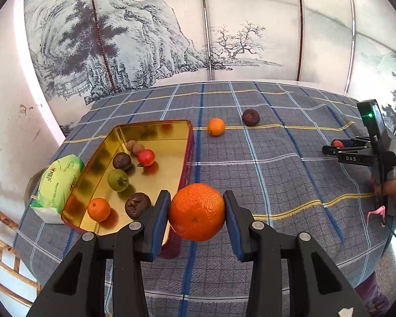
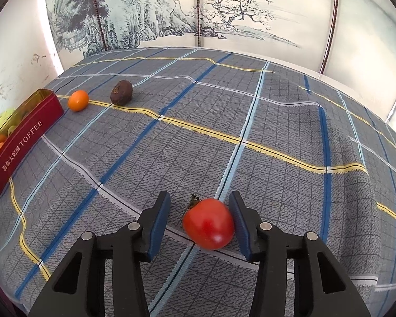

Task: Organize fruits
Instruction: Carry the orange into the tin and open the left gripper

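Starting at the far left, a green tissue pack (image 1: 59, 182) lies just beside the gold-lined toffee tin (image 1: 171, 142), which already carries two dark fruits, a green one, a red tomato, a small orange and two brownish ones at the back. Next over, the left claw (image 1: 197, 211) is clamped on a large orange (image 1: 196, 212), both blue pads pressed to its sides, and it hangs just beside the tin's near right edge, apparently above the cloth rather than over the gold floor. Doing this step well seems to mean carrying the orange leftward clear of the rim, lowering it to a bare patch near the middle of the tin, and only then easing the grip, since round fruit will likely roll on that slick metal and knock its neighbours. Further back on the checked counter (image 2: 277, 121), a small orange (image 2: 78, 100) and a dark brown fruit (image 2: 121, 92) sit near each other, well apart from both claws and waiting their turn. At the right, the right claw (image 2: 198, 223) stands apart around a red tomato (image 2: 208, 223) that looks to rest on the cloth, touching or nearly touching the right pad with a clear gap on the left; it should centre itself before closing gently, as tomato skin probably bruises.
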Motion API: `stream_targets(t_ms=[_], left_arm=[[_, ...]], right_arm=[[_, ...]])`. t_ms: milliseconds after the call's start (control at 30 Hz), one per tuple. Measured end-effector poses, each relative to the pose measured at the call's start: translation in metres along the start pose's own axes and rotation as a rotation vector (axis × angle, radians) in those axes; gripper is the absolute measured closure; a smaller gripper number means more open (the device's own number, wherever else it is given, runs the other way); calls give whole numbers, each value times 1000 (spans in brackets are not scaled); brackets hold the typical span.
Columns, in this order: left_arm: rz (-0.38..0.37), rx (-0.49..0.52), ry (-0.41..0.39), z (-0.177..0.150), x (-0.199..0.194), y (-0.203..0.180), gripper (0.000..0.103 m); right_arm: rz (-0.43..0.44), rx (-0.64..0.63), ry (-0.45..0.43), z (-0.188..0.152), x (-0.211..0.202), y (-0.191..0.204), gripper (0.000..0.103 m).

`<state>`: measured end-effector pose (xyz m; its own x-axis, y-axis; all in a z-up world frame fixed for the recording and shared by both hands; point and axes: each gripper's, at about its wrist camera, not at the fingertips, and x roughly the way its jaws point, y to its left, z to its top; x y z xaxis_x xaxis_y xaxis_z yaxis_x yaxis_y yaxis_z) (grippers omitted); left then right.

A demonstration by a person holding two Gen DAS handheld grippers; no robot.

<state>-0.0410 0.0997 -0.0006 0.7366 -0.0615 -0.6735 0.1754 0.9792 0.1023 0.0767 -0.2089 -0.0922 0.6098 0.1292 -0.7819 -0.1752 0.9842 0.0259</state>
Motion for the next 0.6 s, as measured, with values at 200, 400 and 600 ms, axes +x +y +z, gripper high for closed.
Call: stream_targets(t_ms=[200,400,600], left_arm=[[22,-14,6,1,5,10,66],[42,-23,12,4,12,22,66],[66,-52,26,15,22,46,66]], right_arm=[[2,2,0,0,0,0,56],[0,0,0,0,0,0,56],[0,0,0,-1,-1,-1,56]])
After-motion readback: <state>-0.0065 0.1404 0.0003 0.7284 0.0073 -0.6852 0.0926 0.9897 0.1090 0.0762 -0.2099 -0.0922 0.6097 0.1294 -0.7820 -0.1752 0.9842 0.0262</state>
